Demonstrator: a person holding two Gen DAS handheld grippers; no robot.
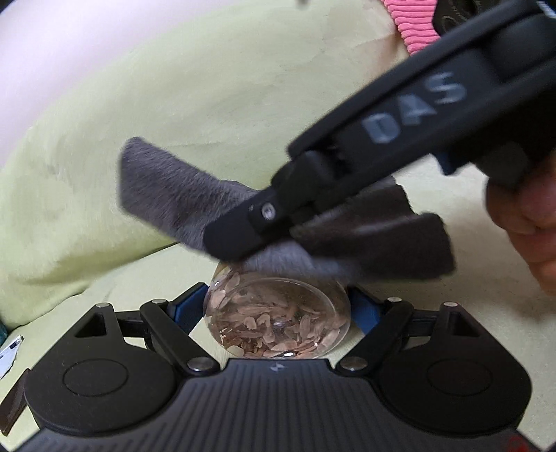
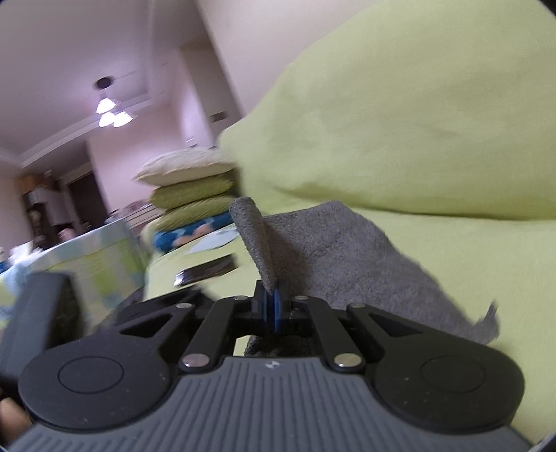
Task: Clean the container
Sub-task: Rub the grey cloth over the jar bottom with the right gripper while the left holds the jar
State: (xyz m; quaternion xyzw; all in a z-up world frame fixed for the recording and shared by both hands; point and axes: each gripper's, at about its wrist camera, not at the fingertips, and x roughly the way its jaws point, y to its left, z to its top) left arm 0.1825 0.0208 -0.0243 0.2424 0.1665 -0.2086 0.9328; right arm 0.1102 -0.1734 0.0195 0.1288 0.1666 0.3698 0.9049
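Note:
In the left wrist view my left gripper is shut on a clear round container holding brown flakes, gripped on both sides by the blue pads. My right gripper comes in from the upper right, shut on a grey cloth, and presses the cloth against the far top of the container. In the right wrist view the right gripper pinches the grey cloth, which drapes to the right. The container is hidden there.
A yellow-green sheet and a big pillow lie behind the container. A pink ribbed sleeve and the person's hand are at the right. In the right wrist view stacked cushions, a phone-like slab and a printed box sit to the left.

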